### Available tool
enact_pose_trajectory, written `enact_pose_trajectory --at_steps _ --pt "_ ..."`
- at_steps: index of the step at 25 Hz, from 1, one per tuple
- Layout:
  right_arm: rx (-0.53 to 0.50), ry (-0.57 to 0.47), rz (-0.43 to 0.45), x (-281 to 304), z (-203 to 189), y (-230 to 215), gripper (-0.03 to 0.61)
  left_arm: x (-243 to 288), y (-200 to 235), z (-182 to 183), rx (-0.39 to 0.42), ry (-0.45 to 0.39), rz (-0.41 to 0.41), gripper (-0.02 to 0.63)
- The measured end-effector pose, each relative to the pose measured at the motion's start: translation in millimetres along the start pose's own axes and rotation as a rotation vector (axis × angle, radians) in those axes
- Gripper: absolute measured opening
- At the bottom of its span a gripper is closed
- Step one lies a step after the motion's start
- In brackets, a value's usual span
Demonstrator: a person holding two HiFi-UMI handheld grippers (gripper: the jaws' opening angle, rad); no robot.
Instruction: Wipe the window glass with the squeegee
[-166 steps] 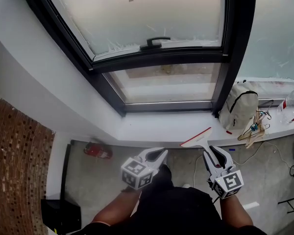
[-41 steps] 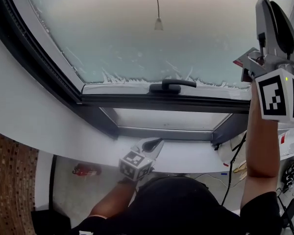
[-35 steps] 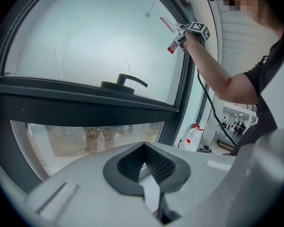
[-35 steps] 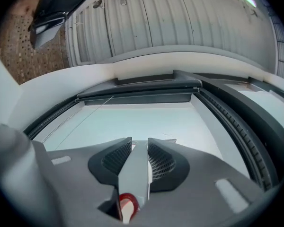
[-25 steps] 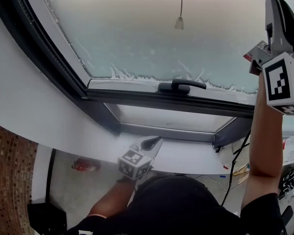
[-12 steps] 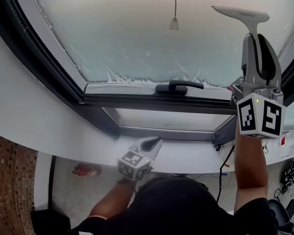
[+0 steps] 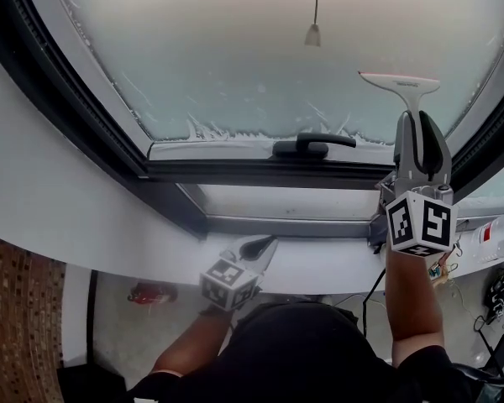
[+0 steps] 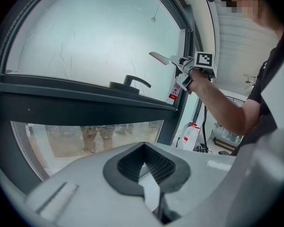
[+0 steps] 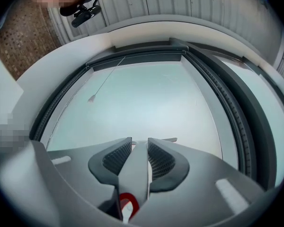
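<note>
The right gripper (image 7: 418, 141) was clamped on the squeegee (image 7: 401, 81) by its stem, with the blade up at the frosted window glass (image 7: 235, 49), above and right of the window handle (image 7: 312, 146). The left gripper (image 7: 260, 247), jaws together on nothing, hung well below that handle. With only 1 narrow grip, the blade could likely tilt off the pane and streak, or strike the handle on a downward pull.
</note>
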State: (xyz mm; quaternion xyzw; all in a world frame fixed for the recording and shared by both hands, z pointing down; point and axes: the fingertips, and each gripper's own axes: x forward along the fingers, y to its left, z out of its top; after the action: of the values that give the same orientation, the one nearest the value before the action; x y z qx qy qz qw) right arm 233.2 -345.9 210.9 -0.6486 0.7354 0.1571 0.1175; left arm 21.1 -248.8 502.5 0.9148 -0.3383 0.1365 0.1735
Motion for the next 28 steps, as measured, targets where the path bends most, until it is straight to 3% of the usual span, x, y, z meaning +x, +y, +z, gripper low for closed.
enact_pose_trajectory --at_steps 19,28 --pt "0.189 0.299 -0.05 -42 -132 27 0.129 -34 14 -18 0.042 0.03 -0.044 0.001" --pt "0.225 0.32 -0.017 -46 -141 26 0.129 -38 3 -16 0.032 0.029 0.014 0.001"
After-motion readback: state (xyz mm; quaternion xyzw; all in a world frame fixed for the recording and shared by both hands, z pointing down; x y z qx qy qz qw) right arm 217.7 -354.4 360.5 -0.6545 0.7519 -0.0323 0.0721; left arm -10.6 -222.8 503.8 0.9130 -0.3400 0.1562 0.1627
